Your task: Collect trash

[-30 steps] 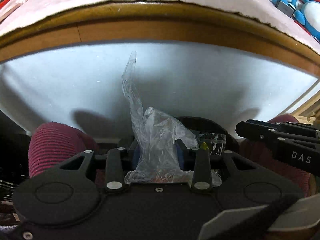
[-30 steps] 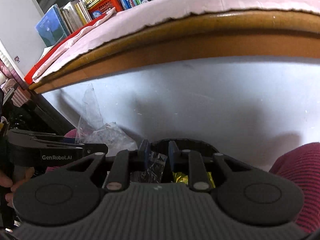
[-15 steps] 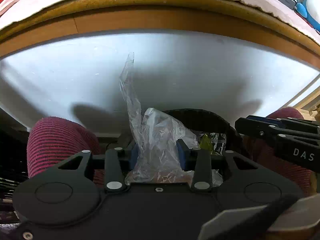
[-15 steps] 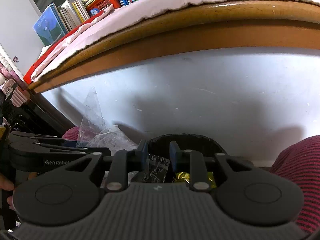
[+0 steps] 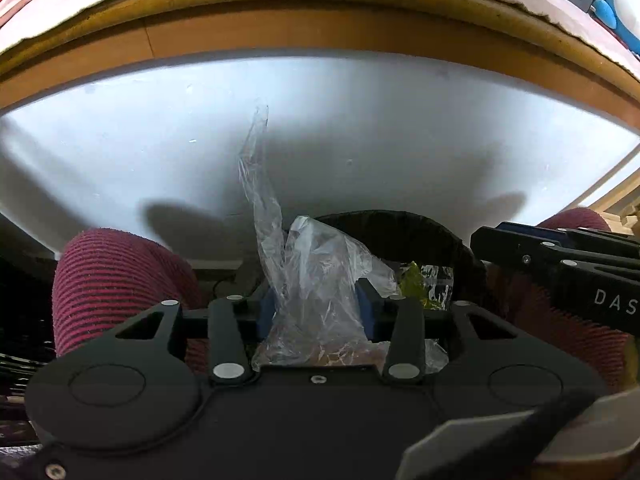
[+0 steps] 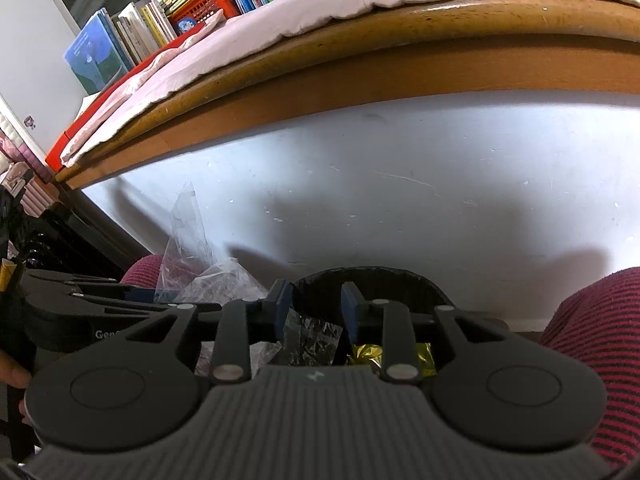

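My left gripper [image 5: 316, 304] is shut on a crumpled clear plastic bag [image 5: 316, 276] whose long tail stands up between the blue pads. It hovers at the near rim of a black bin [image 5: 400, 220] that stands on the floor. A yellow wrapper [image 5: 412, 284] lies inside. My right gripper [image 6: 314, 300] is over the same black bin [image 6: 360, 276], open, with a crinkled clear wrapper [image 6: 312, 336] just below the pads and touching only the left one. A gold wrapper [image 6: 368, 350] lies lower in the bin.
A white panel [image 6: 400, 184] under a wooden table edge [image 6: 360, 80] stands right behind the bin. A person's knees in maroon striped cloth [image 5: 100, 280] [image 6: 600, 320] flank the bin. Books [image 6: 180, 8] and a pink cloth [image 6: 320, 8] are on the table.
Both grippers have dropped lower toward the bin. The right gripper's pads have moved apart and the crinkled wrapper has slipped down below them. The left one still holds the bag.
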Demonstrator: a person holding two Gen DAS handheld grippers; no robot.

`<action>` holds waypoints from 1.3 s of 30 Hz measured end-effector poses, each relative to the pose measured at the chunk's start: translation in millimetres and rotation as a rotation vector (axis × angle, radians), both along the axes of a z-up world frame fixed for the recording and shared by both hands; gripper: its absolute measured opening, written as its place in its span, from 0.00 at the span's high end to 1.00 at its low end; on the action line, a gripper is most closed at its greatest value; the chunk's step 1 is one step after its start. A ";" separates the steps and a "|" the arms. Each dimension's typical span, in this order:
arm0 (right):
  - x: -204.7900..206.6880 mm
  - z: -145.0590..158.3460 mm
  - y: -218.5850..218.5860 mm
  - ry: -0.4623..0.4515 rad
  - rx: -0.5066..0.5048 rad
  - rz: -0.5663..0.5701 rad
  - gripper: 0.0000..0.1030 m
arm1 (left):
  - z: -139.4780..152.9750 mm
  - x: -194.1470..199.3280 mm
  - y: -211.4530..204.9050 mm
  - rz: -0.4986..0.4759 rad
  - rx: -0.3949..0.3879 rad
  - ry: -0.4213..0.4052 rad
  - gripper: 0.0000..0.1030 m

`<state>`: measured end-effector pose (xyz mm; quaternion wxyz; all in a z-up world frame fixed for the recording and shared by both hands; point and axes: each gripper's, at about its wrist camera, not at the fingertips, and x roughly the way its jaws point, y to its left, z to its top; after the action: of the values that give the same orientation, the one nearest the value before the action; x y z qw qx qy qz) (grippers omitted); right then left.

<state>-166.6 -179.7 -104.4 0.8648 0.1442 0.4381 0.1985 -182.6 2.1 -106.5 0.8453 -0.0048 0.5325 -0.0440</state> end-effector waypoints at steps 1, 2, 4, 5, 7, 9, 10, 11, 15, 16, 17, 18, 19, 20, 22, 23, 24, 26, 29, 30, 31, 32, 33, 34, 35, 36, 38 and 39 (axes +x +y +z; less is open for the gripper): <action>0.0 -0.3 0.2 0.001 0.002 -0.001 0.51 | 0.0 -0.6 -1.3 0.001 0.001 0.000 0.57; -0.2 -0.3 -1.0 0.001 0.003 -0.002 0.49 | 0.0 -0.8 -1.3 0.001 0.001 0.000 0.56; -0.3 -0.3 -1.4 0.002 0.005 -0.004 0.48 | 0.0 -0.6 -1.8 0.000 0.003 0.001 0.53; -0.4 -0.1 -1.5 0.002 0.006 -0.005 0.47 | -0.1 -0.8 -1.6 0.000 0.003 0.001 0.52; -0.7 -0.1 -2.0 0.003 0.006 -0.009 0.45 | -0.2 -1.0 -1.7 0.000 0.002 0.001 0.48; -0.6 -0.1 -1.9 0.004 0.007 -0.012 0.44 | 0.4 -1.6 -3.2 -0.003 0.002 -0.003 0.44; -0.5 -0.2 -1.9 0.005 0.009 -0.016 0.43 | 0.8 -1.7 -3.6 -0.005 0.001 -0.006 0.42; -0.5 -0.5 -2.3 0.006 0.010 -0.019 0.42 | 1.1 -1.7 -4.0 -0.006 0.001 -0.007 0.40; -0.1 -1.3 -4.6 0.012 0.014 -0.029 0.39 | 3.0 -2.0 -4.0 -0.012 0.002 -0.015 0.29; -0.1 -1.5 -4.8 0.013 0.013 -0.031 0.39 | 3.7 -2.1 -4.2 -0.013 0.003 -0.017 0.27; -0.1 -1.6 -4.7 0.015 0.012 -0.033 0.37 | 4.3 -2.3 -4.5 -0.014 0.003 -0.019 0.27; -0.1 -2.0 -4.7 0.017 0.011 -0.035 0.36 | 4.7 -2.4 -4.4 -0.015 0.003 -0.020 0.26; -0.1 -2.4 -5.0 0.019 0.008 -0.040 0.34 | 4.9 -2.3 -3.0 -0.015 0.002 -0.020 0.24; 0.0 -2.7 -4.7 0.022 0.006 -0.043 0.32 | 4.8 -1.9 -2.5 -0.013 0.000 -0.014 0.24; 0.5 -3.3 -5.2 0.028 0.001 -0.050 0.29 | 4.3 -0.6 -1.2 -0.011 -0.008 -0.001 0.23; 0.6 -3.5 -5.0 0.030 -0.003 -0.055 0.27 | 3.9 0.0 -0.6 -0.009 -0.012 0.003 0.23; 0.9 -3.3 -4.0 0.031 -0.007 -0.058 0.25 | 2.8 0.8 -0.8 -0.008 -0.014 0.005 0.23; 0.4 -3.1 -5.2 0.032 -0.015 -0.062 0.23 | 3.2 1.8 0.0 -0.005 -0.013 0.008 0.22; -0.7 -3.6 -7.8 0.033 -0.018 -0.069 0.19 | 2.3 3.1 0.8 -0.003 -0.008 0.012 0.21; -1.1 -3.7 -8.2 0.034 -0.021 -0.069 0.19 | 2.0 3.5 1.4 -0.001 -0.009 0.015 0.21; -1.5 -3.7 -8.6 0.034 -0.024 -0.070 0.18 | 0.8 4.2 1.5 0.002 -0.011 0.019 0.21; -2.1 -3.9 -9.1 0.034 -0.028 -0.070 0.17 | -0.7 4.5 0.8 0.006 -0.015 0.024 0.21; -2.4 -4.1 -9.0 0.034 -0.032 -0.069 0.16 | -2.1 4.7 0.4 0.009 -0.019 0.031 0.21; -2.9 -4.5 -8.7 0.035 -0.035 -0.067 0.16 | -2.8 5.1 0.1 0.011 -0.022 0.036 0.21; -3.3 -5.0 -9.4 0.037 -0.038 -0.066 0.15 | -4.3 5.7 -1.2 0.013 -0.023 0.043 0.20; -3.5 -5.5 -9.4 0.039 -0.040 -0.065 0.14 | -5.5 6.2 -1.1 0.015 -0.023 0.050 0.20; -3.7 -6.6 -10.2 0.044 -0.047 -0.061 0.13 | -8.5 6.6 -0.7 0.016 -0.022 0.064 0.20; -4.1 -7.1 -10.2 0.045 -0.051 -0.060 0.13 | -10.0 6.1 -0.7 0.016 -0.022 0.072 0.20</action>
<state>-170.7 -189.9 -111.6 0.8637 0.1396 0.4578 0.1578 -176.5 1.4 -116.5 0.8259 -0.0198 0.5618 -0.0426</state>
